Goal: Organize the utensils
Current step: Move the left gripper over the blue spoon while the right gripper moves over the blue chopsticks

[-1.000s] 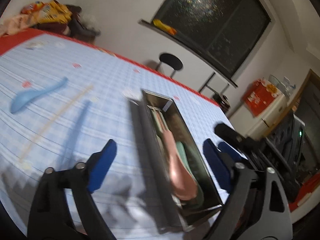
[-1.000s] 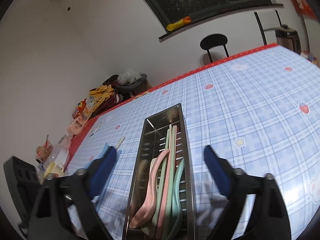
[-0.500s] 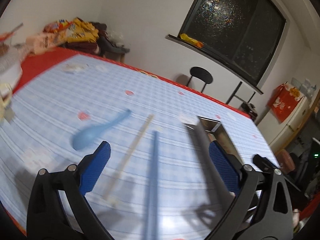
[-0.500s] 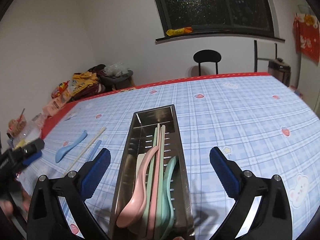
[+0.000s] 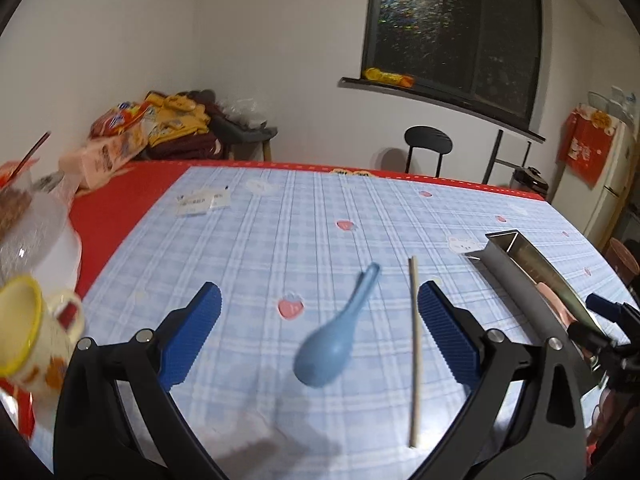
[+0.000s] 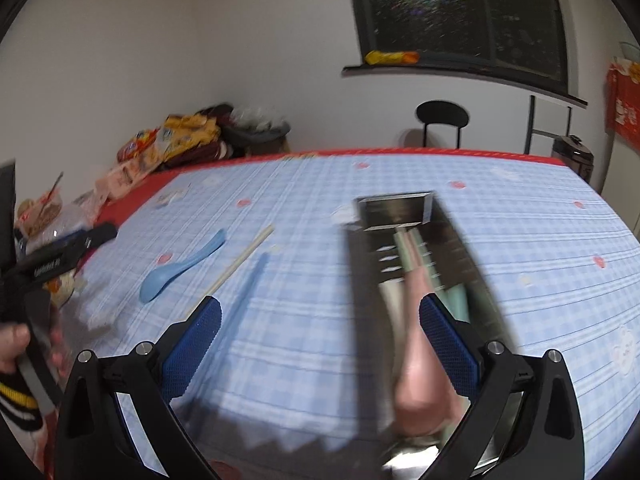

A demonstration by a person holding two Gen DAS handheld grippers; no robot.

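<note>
A blue spoon [image 5: 334, 340] lies on the blue checked tablecloth between my left gripper's [image 5: 318, 332] open, empty fingers. A cream chopstick [image 5: 414, 352] lies just to its right. The steel utensil tray [image 5: 520, 276] stands at the right and holds a pink spoon [image 6: 420, 344], green utensils and chopsticks. In the right wrist view my right gripper [image 6: 318, 340] is open and empty, with the tray [image 6: 460, 248] by its right finger. The blue spoon [image 6: 178, 270], cream chopstick [image 6: 240, 264] and a blurred blue chopstick [image 6: 250, 284] lie to the left.
A yellow-rimmed mug [image 5: 28, 332], a clear container [image 5: 32, 232] and snack packs [image 5: 116, 152] crowd the table's left edge. Paper slips [image 5: 202, 200] lie at the far left. A black chair [image 5: 428, 148] stands beyond the table.
My left gripper has swung left from the tray to the blue spoon and cream chopstick. My right gripper has shifted left, so the tray now sits under its right finger.
</note>
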